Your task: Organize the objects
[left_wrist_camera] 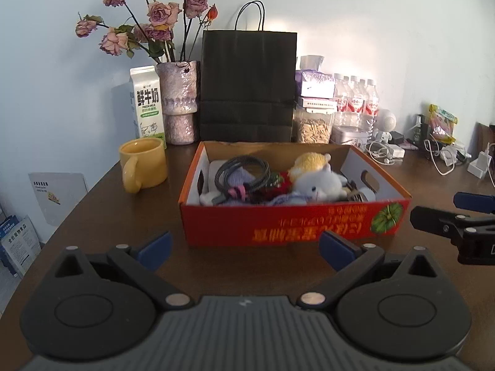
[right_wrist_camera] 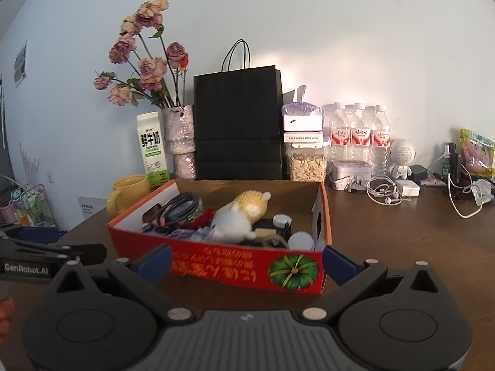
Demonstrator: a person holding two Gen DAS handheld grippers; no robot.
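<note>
Left gripper [left_wrist_camera: 246, 247]: mine, spread wide with nothing between the blue pads, held low over the near edge of the table [left_wrist_camera: 139, 216], facing the red box [left_wrist_camera: 278, 222].

Right gripper [right_wrist_camera: 247, 261]: also spread wide and holding nothing, set just near of the box's front wall, toward its right end.

Red box: open-topped cardboard, standing mid-table with its printed front wall toward me and cut-out handles in its left and right walls.

Contents: a coiled black cable [left_wrist_camera: 243, 170] at the left; a white plush toy [left_wrist_camera: 318, 184] in the middle with a yellow plush toy [left_wrist_camera: 311, 160] just behind it, touching; purple cloth and red pieces underneath; small white round things [right_wrist_camera: 301, 241] at the right end, which may be caps or lids, too blurred to tell.

Around the box: a yellow mug [left_wrist_camera: 144, 164] just to its left, a black paper bag [left_wrist_camera: 247, 83] behind it, loose earphone wires [right_wrist_camera: 383, 193] well to the right.

Stage: the small things already lie gathered in the box; this fits both a pile awaiting sorting and a box just filled.

Doing any grasp well: I would come straight down over one item, clear of the cardboard rim, and pinch the plush at its body or the cable across its bundled strands, so nothing else drags along.
</note>
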